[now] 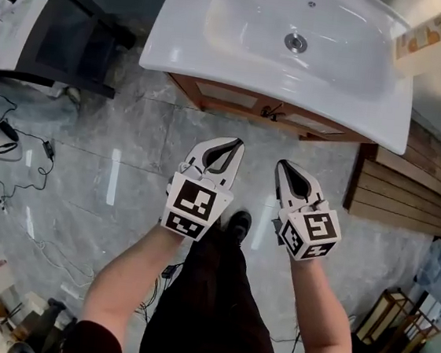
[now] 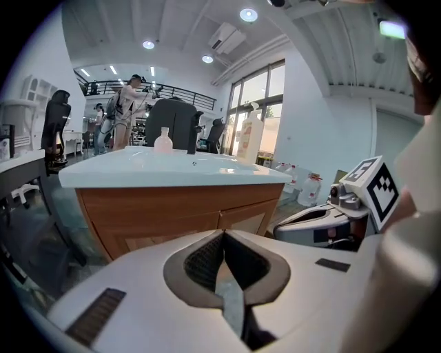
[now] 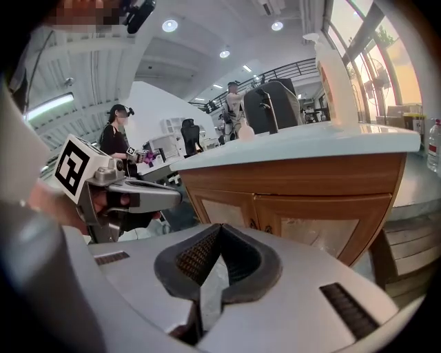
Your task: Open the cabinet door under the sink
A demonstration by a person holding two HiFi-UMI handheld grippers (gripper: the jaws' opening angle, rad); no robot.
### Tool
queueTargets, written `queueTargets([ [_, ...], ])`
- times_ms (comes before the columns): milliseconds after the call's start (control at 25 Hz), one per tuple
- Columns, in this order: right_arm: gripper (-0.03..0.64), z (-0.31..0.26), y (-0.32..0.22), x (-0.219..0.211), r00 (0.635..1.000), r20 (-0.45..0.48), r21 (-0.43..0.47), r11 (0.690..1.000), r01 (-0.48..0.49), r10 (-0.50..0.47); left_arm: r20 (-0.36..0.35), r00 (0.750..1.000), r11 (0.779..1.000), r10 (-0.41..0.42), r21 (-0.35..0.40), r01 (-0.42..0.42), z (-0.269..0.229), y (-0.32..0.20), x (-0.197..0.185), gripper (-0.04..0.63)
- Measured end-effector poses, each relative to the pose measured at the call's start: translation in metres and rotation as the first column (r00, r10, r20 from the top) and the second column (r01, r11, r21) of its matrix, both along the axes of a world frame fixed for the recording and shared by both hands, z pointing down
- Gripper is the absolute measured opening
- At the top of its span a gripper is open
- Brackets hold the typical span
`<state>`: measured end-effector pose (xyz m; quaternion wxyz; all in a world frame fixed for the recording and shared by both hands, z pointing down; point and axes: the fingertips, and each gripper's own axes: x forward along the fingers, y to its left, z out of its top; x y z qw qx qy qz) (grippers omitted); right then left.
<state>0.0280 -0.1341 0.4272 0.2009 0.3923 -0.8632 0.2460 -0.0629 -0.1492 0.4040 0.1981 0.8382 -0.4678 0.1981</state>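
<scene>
There are two hand-held grippers, one in each of the person's hands, and both are shut with nothing between the jaws. In each gripper view the dark ribbed pads meet at their tips.

The left hand-held gripper (image 1: 237, 143) and the right hand-held gripper (image 1: 282, 164) are side by side and a little apart over the grey tiled floor (image 1: 118, 176). Their tips point to the far side, toward the cabinet (image 1: 237, 98), and neither touches it. Each carries one marker cube at its near end. Two bare forearms reach out from the near edge of the head view, roughly parallel, with the grippers tilted downward.

One white sink (image 1: 219, 53) sits on top of the single wooden cabinet. The cabinet has two doors, a left door (image 2: 158, 224) and a right door (image 2: 247, 217), and both are closed. Small dark handles (image 1: 272, 111) sit by the middle seam.

Two bottles stand on the sink's rim, a small bottle (image 2: 163, 140) and a tall pump bottle (image 3: 336, 76).

One slatted wooden platform (image 1: 385, 190) lies on the floor to the right of the cabinet. The cabinet is far of the grippers and roughly centred between them.
</scene>
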Motion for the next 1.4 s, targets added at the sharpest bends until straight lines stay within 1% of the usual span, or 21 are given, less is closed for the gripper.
queueTargets([
  [120,0.014,0.023,-0.006,-0.003,1.000,-0.005,-0.003,1.000,0.007,-0.007,-0.016,1.000,1.000,-0.021,-0.013,0.021,0.022,0.001,0.000,0.017],
  [280,0.017,0.054,-0.019,-0.004,1.000,-0.017,-0.001,1.000,0.007,-0.007,-0.032,0.999,0.999,-0.029,-0.017,0.028,0.050,-0.002,0.003,0.017],
  [480,0.043,0.094,-0.036,-0.005,0.999,-0.044,0.010,1.000,0.005,-0.005,-0.026,0.999,0.999,-0.032,-0.015,0.032,0.087,-0.013,0.003,0.017],
  [720,0.063,0.139,-0.061,-0.003,0.996,-0.082,0.016,0.999,-0.031,0.032,-0.033,0.999,0.999,-0.028,-0.020,0.027,0.119,-0.028,0.000,0.017],
  [800,0.072,0.149,-0.070,-0.003,0.995,-0.087,0.016,0.998,-0.055,0.057,-0.038,0.999,1.000,-0.013,-0.013,0.012,0.127,-0.032,0.001,0.017],
  [880,0.077,0.157,-0.078,-0.006,0.992,-0.094,0.028,0.997,-0.078,0.080,-0.028,1.000,1.000,0.004,-0.001,-0.004,0.134,-0.037,-0.001,0.017],
  [960,0.091,0.164,-0.086,-0.008,0.989,-0.111,0.049,0.995,-0.090,0.095,-0.018,1.000,1.000,-0.001,0.000,0.001,0.142,-0.043,-0.008,0.017],
  [1040,0.107,0.172,-0.092,-0.008,0.984,-0.135,0.065,0.992,-0.104,0.112,-0.023,1.000,1.000,-0.019,-0.011,0.018,0.146,-0.045,-0.013,0.017],
  [1120,0.124,0.179,-0.097,-0.004,0.978,-0.158,0.072,0.989,-0.130,0.140,-0.026,0.999,1.000,-0.020,-0.020,0.019,0.145,-0.043,-0.016,0.017],
  [1240,0.127,0.185,-0.104,0.000,0.968,-0.172,0.078,0.982,-0.169,0.180,-0.010,1.000,1.000,0.010,-0.023,-0.011,0.140,-0.039,-0.020,0.017],
  [1400,0.127,0.190,-0.110,0.001,0.964,-0.183,0.081,0.980,-0.181,0.193,0.016,1.000,1.000,0.027,-0.016,-0.027,0.137,-0.043,-0.029,0.017],
])
